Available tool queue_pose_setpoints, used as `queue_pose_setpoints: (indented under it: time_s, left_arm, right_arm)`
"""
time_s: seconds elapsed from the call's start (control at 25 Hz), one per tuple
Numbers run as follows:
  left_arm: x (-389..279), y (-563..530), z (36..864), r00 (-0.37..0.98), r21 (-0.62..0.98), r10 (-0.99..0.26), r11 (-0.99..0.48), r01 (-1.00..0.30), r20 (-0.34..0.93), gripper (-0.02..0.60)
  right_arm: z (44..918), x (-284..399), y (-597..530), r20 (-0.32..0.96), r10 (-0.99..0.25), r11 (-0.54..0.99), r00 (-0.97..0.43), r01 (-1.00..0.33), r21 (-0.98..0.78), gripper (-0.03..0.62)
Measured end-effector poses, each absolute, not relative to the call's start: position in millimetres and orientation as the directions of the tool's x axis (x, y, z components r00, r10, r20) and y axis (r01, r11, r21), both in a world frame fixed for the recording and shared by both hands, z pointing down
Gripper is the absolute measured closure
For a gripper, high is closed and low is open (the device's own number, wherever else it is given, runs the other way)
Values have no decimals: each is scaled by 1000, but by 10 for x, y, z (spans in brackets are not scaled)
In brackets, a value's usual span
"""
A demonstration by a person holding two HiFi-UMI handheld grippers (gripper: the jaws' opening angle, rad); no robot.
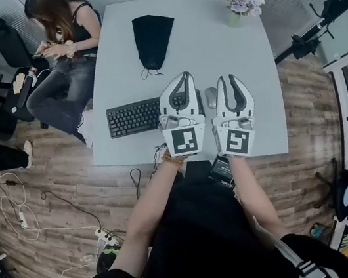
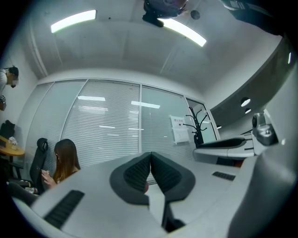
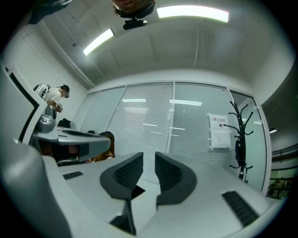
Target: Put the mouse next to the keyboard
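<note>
A black keyboard [image 1: 133,117] lies near the front of the white table [image 1: 209,35], its right end hidden behind my left gripper [image 1: 181,76]. Just right of that end lies a small grey mouse [image 1: 211,97], seen in the gap between my two grippers. My right gripper [image 1: 230,79] hangs to the right of the mouse. The left gripper [image 2: 150,156] has its jaws shut tip to tip with nothing between them. The right gripper [image 3: 149,161] shows a narrow gap between its jaws, and nothing is in it. Both gripper views point up at the blinds and ceiling, so the table does not show in them.
A black cloth bag [image 1: 153,39] lies at the back middle of the table. A vase of flowers [image 1: 242,0] stands at the back right corner. A seated person [image 1: 61,48] is at the table's left side. Cables run across the wooden floor [image 1: 45,204] at left.
</note>
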State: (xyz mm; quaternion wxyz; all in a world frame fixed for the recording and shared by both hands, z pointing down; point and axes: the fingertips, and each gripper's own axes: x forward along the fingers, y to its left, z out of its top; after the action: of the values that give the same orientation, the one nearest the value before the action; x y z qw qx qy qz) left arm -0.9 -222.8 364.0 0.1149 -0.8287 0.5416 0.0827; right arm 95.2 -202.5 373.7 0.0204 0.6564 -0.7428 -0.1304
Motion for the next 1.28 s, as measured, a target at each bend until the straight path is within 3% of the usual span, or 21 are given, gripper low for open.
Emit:
queue_pose_setpoints:
  time_s: [0.72, 1.28]
  left_arm:
    - [17, -2165, 3880, 410, -87, -891, -400, -912, -195, 569]
    - [-2, -2133, 4036, 405, -49, -901, -403, -914, -155, 569]
  right_arm:
    - [3891, 896, -1973, -113, -981, 126, -156, -963, 239, 592]
    - [3992, 920, -1975, -70, -983, 149, -171, -959, 241, 595]
